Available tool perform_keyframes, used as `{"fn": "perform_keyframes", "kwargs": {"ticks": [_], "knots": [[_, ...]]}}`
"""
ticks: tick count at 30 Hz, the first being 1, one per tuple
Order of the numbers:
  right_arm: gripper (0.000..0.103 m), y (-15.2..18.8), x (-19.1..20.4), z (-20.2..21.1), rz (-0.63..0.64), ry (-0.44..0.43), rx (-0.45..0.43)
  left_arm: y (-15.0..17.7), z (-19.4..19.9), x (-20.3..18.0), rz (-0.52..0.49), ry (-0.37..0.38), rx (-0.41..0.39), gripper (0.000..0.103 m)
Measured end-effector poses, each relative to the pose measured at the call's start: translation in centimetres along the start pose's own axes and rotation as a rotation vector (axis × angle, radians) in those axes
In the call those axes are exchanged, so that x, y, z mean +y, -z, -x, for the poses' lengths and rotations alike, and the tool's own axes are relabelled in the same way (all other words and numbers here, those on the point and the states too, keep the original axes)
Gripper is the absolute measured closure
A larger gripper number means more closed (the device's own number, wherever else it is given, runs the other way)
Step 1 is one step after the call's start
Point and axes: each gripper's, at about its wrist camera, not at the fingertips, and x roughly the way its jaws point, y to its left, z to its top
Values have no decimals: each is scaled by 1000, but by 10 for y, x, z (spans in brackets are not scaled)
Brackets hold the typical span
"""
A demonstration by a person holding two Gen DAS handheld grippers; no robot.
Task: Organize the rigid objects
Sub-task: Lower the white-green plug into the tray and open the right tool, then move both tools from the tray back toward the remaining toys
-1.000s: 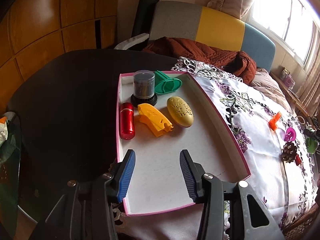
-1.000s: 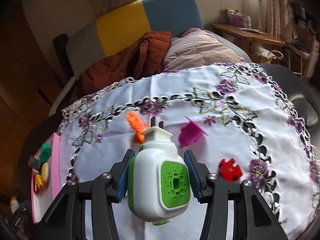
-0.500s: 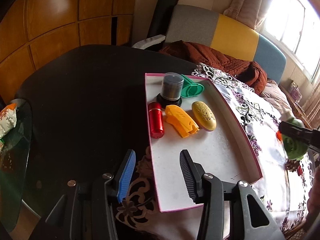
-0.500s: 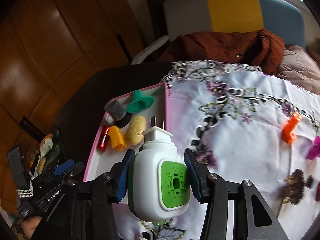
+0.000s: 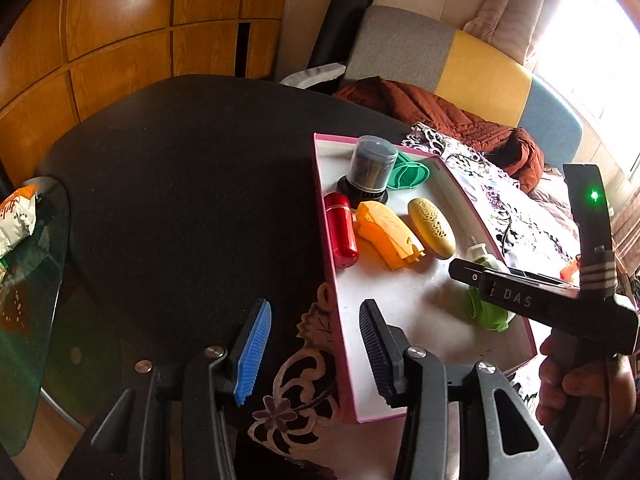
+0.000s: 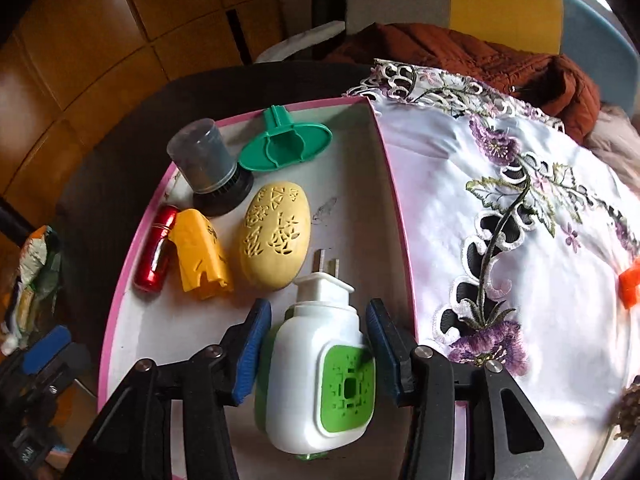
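A dark round table stands before wood-panelled walls, with a flowered white cloth over its right part and a sofa behind. A pink-rimmed tray lies at the cloth's left edge.

The left wrist view alone shows the person's hand gripping the right tool, and a snack bag on a glass side table. The right wrist view alone shows the plug-in's white body, green grille and two prongs, and an orange clip on the cloth.

The plug-in's long axis runs along the fingers, prongs pointing away toward the tray's far end, just short of the yellow oval case.

It sits between the right gripper's pads, which press its sides, clenched on it over the tray's near right part. Whether it touches the floor is unclear.

The left gripper is released, empty, straddling the tray's near left rim.

Along the far end lie a red tube, orange piece, grey-capped jar and green funnel.
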Motion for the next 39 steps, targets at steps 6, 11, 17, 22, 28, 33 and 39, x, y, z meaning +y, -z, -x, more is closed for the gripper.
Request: {"fn": "perform_keyframes", "kwargs": {"ticks": [6,11,17,22,28,33,39], "knots": [[46,0,0,1,4,-20,1,0,0,0,-5,-6,-2,57],[36,4,3,11,8,-38,-22,0,4,-2,-15,-8,-11,57],[30,7,1,27,0,-32,-65,1,7,-6,-29,-9,-13,57],[29,10,-5,43,-9,-30,-104,2,10,-11,-44,-6,-13,57],[27,12,-14,63,-26,-29,-148,3,13,-19,-71,-4,-17,57],[26,15,-25,76,-37,-15,-178,4,15,-26,-96,0,-20,57],[24,19,-46,90,-51,22,-199,6,15,-36,-127,10,-16,57]]}}
